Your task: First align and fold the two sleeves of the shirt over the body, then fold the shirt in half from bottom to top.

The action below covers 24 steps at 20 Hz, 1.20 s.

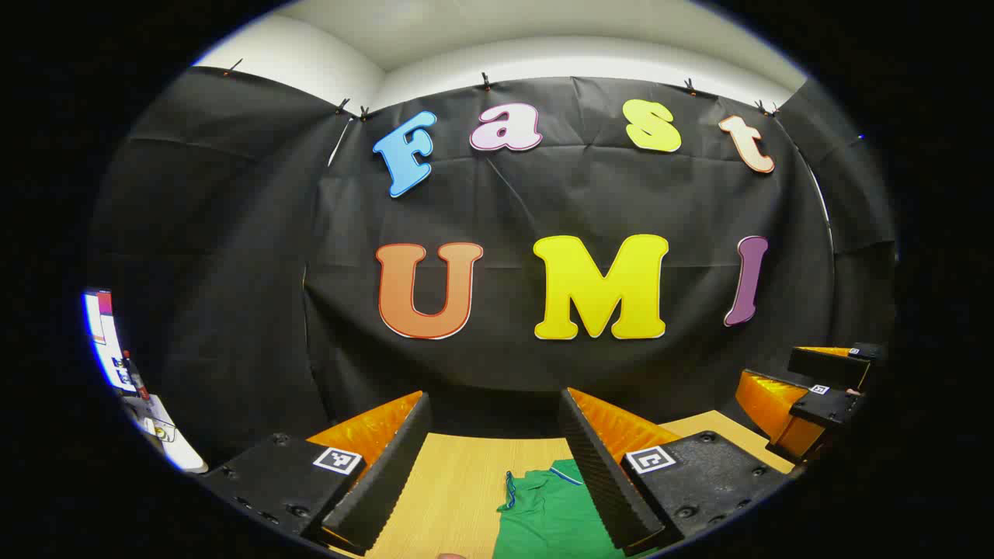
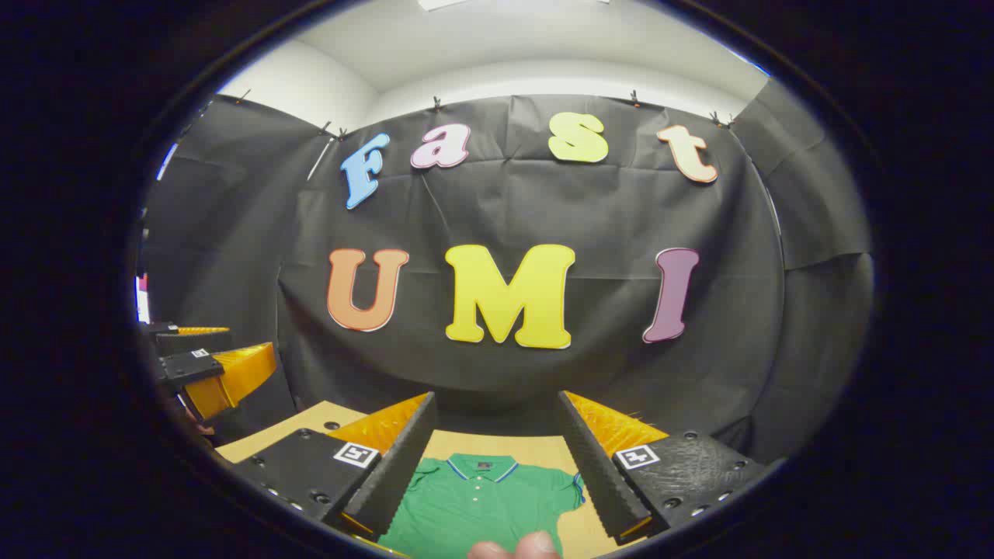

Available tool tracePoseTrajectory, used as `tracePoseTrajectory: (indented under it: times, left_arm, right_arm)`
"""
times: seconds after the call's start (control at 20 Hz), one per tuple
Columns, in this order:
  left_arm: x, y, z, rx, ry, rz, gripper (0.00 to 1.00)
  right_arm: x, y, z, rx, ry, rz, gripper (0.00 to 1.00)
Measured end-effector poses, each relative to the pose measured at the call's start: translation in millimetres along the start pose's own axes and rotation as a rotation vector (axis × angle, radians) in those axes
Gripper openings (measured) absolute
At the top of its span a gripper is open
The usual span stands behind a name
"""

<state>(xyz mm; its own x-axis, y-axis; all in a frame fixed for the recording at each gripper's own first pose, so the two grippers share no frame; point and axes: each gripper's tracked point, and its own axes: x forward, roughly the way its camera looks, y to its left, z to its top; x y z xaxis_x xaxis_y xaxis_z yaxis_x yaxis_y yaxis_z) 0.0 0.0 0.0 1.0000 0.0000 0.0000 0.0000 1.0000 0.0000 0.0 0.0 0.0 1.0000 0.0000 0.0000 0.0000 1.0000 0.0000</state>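
Black cloth backs a wooden table [image 2: 497, 446]. Green shirt [image 2: 481, 505] lies flat, collar toward 12 o'clock, sleeves spread. Right gripper [image 2: 497, 458] spread wide above it, holding nothing. Left gripper [image 1: 493, 458] likewise wide and empty, shirt at its 5 o'clock.

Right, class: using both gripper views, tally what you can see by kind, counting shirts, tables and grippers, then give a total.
Green shirt: 1
Wooden table: 1
Grippers: 2, the left gripper and the right gripper, both open above the table
Total: 4
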Motion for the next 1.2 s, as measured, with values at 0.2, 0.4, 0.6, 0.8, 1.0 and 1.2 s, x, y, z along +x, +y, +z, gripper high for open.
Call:
tracePoseTrajectory:
  times: [0.2,0.4,0.6,0.8,1.0,1.2]
  left_arm:
    - [-1.6,-7.9,0.7,0.003,-0.004,-0.014,1.00]
    - [-7.2,-18.3,-1.5,0.007,-0.002,-0.034,1.00]
    - [-10.0,-31.9,-3.2,0.003,0.003,-0.066,1.00]
    - [-7.1,-41.1,-2.6,0.003,0.002,-0.084,1.00]
    - [-2.9,-45.0,-1.0,0.007,-0.002,-0.090,1.00]
    - [1.8,-47.7,0.4,0.012,-0.004,-0.090,1.00]
  right_arm:
    - [-7.9,-14.2,3.0,-0.001,-0.017,-0.025,0.96]
    - [-12.0,-26.4,-0.5,0.002,0.002,-0.047,0.96]
    - [-19.2,-37.7,1.1,-0.007,-0.003,-0.070,0.95]
    - [-20.5,-54.8,0.2,-0.005,0.004,-0.107,0.95]
    - [-18.3,-67.1,-3.7,-0.007,0.017,-0.126,0.94]
    - [-7.6,-75.7,-15.8,-0.002,0.053,-0.123,0.95]
